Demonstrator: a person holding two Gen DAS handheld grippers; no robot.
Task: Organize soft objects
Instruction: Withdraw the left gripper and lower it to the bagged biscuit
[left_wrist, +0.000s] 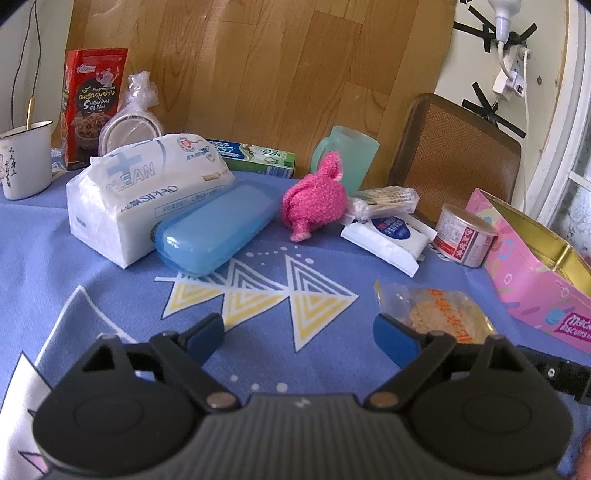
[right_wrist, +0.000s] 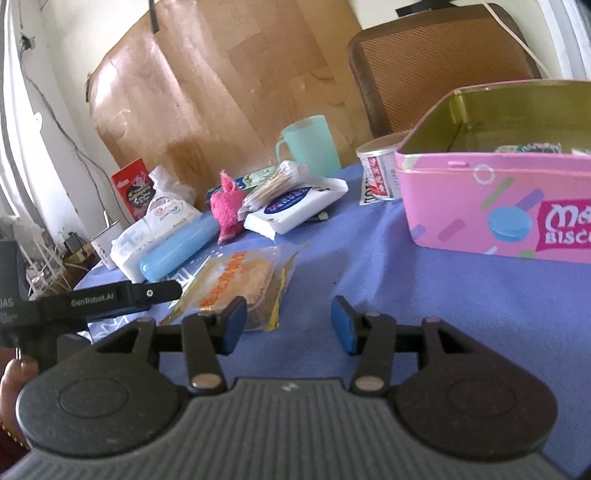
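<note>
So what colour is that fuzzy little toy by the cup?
Bright pink fuzzy toy, clearest in the left wrist view.

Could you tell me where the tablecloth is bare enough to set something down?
Bare cloth lies between the open right gripper and the pink tin, and on the triangle print before the blue case. From tissue pack to can it is crowded.

Blue tablecloth (left_wrist: 110, 258) w/ triangle print. Landmark: pink plush toy (left_wrist: 314, 195). Left of it blue case (left_wrist: 214, 232) & tissue pack (left_wrist: 140, 192); right, wipes pack (left_wrist: 388, 236), can (left_wrist: 463, 234), pink tin (left_wrist: 535, 280); nearer, snack packet (left_wrist: 436, 314).
</note>
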